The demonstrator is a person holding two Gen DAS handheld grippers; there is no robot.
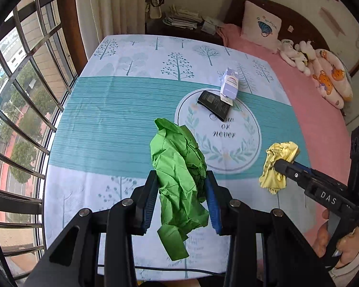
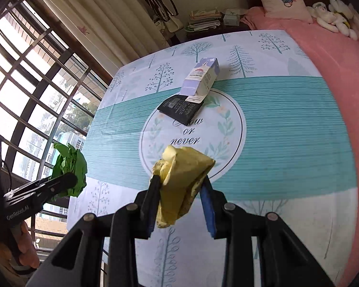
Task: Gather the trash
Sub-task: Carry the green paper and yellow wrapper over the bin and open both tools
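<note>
My left gripper [image 1: 181,179] is shut on a crumpled green paper [image 1: 177,167] and holds it above the table; it also shows in the right wrist view [image 2: 70,165]. My right gripper [image 2: 180,179] is shut on a crumpled yellow paper [image 2: 182,177], lifted off the table; this paper shows at the right of the left wrist view [image 1: 278,165]. A small purple and white carton [image 1: 229,85] lies at the table's middle, resting partly on a flat black packet [image 1: 214,105]. Both show in the right wrist view, carton [image 2: 201,77] and packet [image 2: 180,110].
The table [image 1: 103,110] has a teal and white tree-print cloth. A barred window [image 1: 16,110] runs along its left side. A pink bed [image 1: 311,110] with a pillow and soft toys lies to the right. Stacked papers [image 1: 182,19] sit behind the table.
</note>
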